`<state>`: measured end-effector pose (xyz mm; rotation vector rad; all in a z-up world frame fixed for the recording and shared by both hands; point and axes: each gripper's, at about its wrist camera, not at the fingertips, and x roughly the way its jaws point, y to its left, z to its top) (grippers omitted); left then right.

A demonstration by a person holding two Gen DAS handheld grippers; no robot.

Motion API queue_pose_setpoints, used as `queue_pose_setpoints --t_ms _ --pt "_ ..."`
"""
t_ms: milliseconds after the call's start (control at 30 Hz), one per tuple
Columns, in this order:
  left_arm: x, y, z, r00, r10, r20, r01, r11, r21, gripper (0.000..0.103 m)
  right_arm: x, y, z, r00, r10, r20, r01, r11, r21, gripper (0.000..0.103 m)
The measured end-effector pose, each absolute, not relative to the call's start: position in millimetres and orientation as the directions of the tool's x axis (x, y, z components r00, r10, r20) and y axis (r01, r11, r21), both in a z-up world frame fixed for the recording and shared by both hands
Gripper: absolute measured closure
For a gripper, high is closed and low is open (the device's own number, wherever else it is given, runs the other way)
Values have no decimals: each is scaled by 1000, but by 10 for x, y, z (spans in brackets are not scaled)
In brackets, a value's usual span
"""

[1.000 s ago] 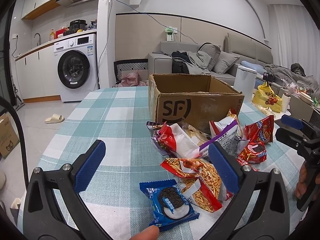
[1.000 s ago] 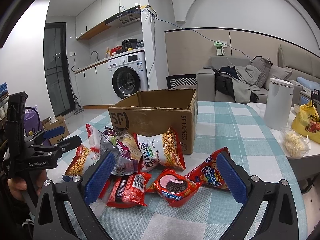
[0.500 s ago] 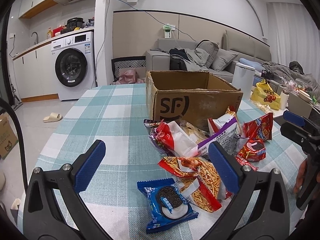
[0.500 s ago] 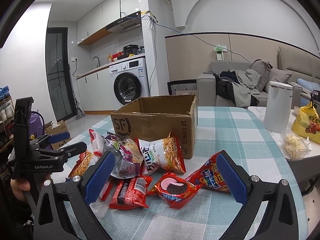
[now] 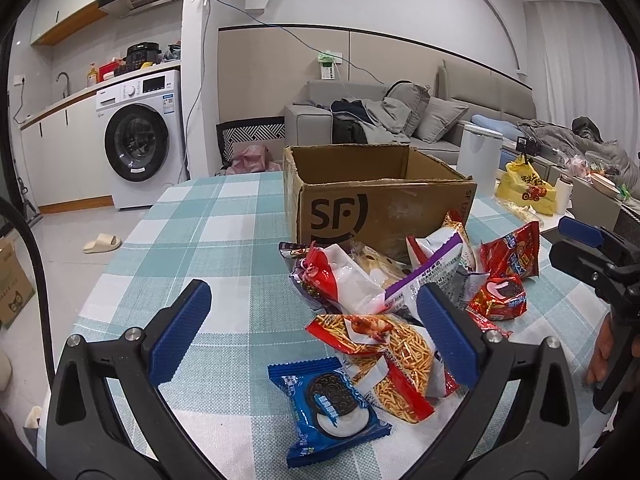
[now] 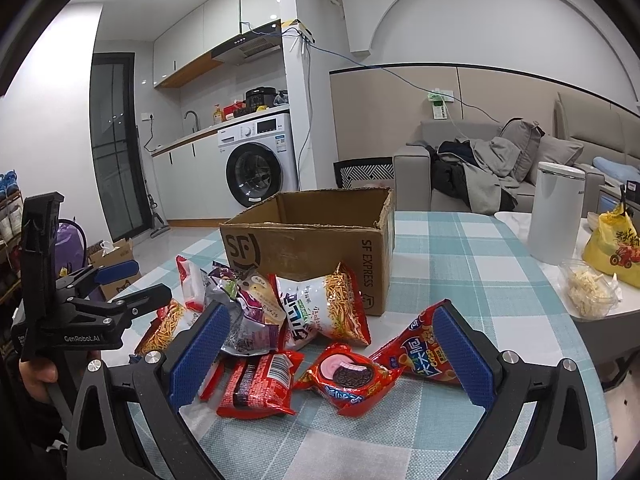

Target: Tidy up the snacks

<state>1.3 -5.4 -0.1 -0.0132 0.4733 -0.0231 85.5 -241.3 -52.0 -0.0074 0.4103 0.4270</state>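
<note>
On the left, the left tool [image 5: 314,330] hangs above the checked worktop [image 5: 208,240] with its blue pads spread wide and nothing between them. From the right wrist view its black body reads "GenRobot.AI"; the hand gripping it is mostly cut off by the frame edge. Below that tool lies a blue cookie pack [image 5: 328,400], flat on the cloth, its small print too fine to read. Just beside it, and touching its corner, is a red bag of thin fried sticks [image 5: 384,360], partly hidden by the tool's right pad. Behind these sits a heap of snacks: a red-and-white bag [image 5: 340,280], a purple-striped white bag [image 5: 436,264] whose lettering is creased and unreadable, and another pack buried beneath them. The open cardboard box [image 5: 380,208] stands just behind the heap, marked "SF" on one face and "SF EXPRESS" on the side seen from the right wrist; its inside floor is out of sight. Further right, a red cookie pack [image 6: 348,376] lies between a red barcode pack [image 6: 260,380] and a red chip bag [image 6: 416,352] with Chinese characters. The right tool [image 6: 328,356] hovers over these three, wide apart and empty. At far right a yellow bag [image 6: 612,248] sits cut off by the edge.
</note>
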Motion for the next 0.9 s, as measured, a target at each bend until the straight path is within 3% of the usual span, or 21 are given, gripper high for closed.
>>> queue_pose_setpoints --t_ms 400,900 --pt "20 -38 -8 891 -23 -453 15 1000 -22 0 861 -2401 -534 838 372 -399 -383 922 54 0" --pt "32 14 -18 881 -20 -472 1 999 -40 0 1006 -2525 -607 814 357 -459 -338 933 127 0"
